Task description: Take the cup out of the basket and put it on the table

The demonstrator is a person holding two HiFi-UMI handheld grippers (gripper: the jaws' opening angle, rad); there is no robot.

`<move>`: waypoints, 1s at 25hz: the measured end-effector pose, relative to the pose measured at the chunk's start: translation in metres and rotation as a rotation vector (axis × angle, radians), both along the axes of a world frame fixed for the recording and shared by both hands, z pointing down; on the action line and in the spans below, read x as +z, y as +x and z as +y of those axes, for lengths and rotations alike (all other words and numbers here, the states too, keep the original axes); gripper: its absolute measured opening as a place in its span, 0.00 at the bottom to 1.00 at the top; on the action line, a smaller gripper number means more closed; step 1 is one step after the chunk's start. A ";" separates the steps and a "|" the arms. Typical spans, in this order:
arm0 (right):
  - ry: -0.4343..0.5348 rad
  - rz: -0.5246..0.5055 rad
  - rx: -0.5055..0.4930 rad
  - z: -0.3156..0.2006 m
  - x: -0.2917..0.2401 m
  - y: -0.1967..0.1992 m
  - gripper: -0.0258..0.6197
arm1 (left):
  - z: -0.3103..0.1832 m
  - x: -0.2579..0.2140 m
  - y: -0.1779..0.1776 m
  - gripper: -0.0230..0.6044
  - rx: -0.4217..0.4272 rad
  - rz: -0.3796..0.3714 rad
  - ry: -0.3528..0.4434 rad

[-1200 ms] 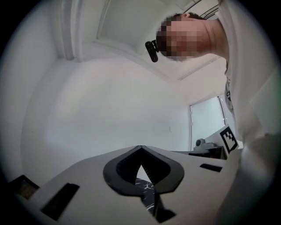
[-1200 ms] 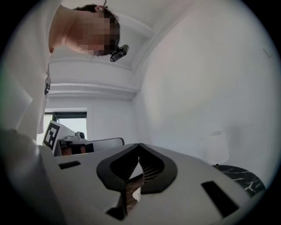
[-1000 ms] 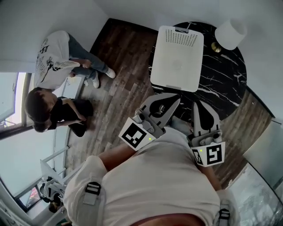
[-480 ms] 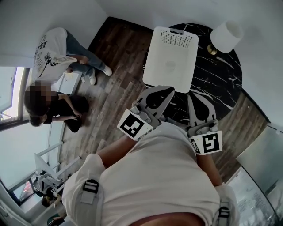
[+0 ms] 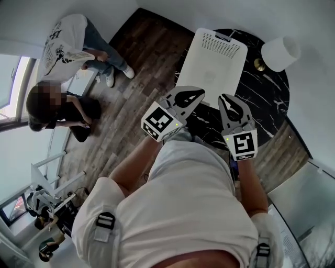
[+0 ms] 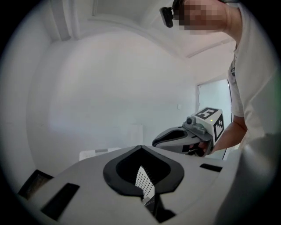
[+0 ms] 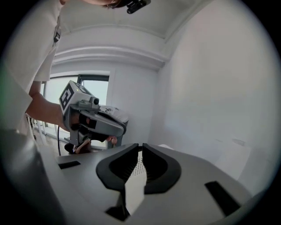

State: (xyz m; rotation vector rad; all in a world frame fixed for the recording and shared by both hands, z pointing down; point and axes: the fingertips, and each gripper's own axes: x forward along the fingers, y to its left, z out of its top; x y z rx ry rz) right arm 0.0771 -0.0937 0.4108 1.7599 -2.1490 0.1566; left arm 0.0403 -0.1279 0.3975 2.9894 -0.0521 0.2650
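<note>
Black marble table (image 5: 264, 91) on wood floor (image 5: 141, 68) holds white basket (image 5: 215, 63); left gripper (image 5: 202, 93), right gripper (image 5: 224, 97) fingers closed.

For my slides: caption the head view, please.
Left tongs and right tongs held near a white basket on a black marble table.

Dark wood-plank floor (image 5: 141, 57); plain white walls (image 5: 235, 13). Round black marble tabletop (image 5: 264, 107) stands near the walls and carries a white-shaded lamp (image 5: 281, 52). Daylight enters through a window (image 5: 9, 86) at left.
</note>
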 end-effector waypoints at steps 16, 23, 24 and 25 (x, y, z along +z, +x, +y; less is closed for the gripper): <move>-0.474 0.293 -0.199 -0.066 0.136 0.004 0.16 | -0.049 0.090 0.002 0.04 0.090 -0.280 -0.041; -0.617 0.418 -0.250 -0.090 0.185 0.012 0.17 | -0.071 0.120 0.012 0.04 0.109 -0.360 0.004; -0.638 0.438 -0.259 -0.093 0.192 0.014 0.17 | -0.074 0.124 0.014 0.04 0.112 -0.366 0.003; -0.660 0.456 -0.267 -0.096 0.200 0.015 0.17 | -0.077 0.128 0.015 0.04 0.116 -0.373 0.002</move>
